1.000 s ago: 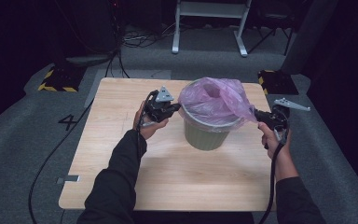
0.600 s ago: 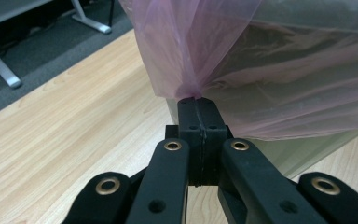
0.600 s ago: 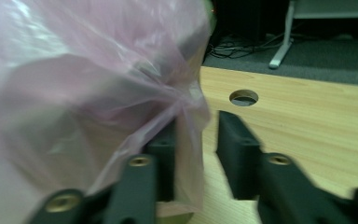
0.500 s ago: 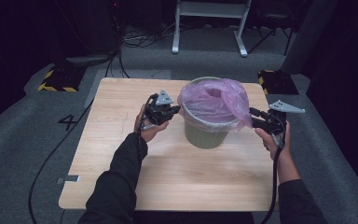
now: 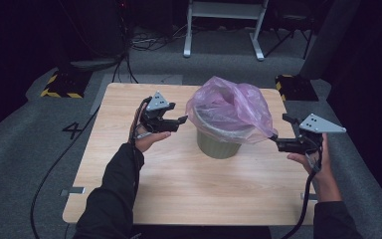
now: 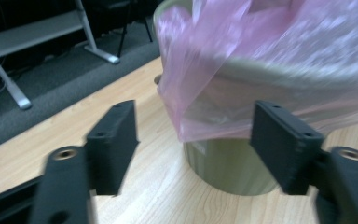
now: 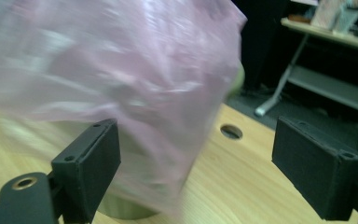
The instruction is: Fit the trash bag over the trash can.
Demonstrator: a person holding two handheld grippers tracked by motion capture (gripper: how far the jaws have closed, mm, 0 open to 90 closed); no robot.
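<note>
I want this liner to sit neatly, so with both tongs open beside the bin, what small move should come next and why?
Probably bring the right tongs back in, pinch the pink bag's hanging edge and draw it down the bin's wall. Both tongs' jaws have just opened and hold nothing; the left tongs stand apart from the bin. The bag drapes low and loose on the right side, puffed above the rim.

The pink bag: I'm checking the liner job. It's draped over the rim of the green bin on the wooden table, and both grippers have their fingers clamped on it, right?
Not quite. The pink bag does drape over the green bin on the wooden table, but both grippers' fingers stand open, off the plastic. The left gripper view and right gripper view show it.
</note>
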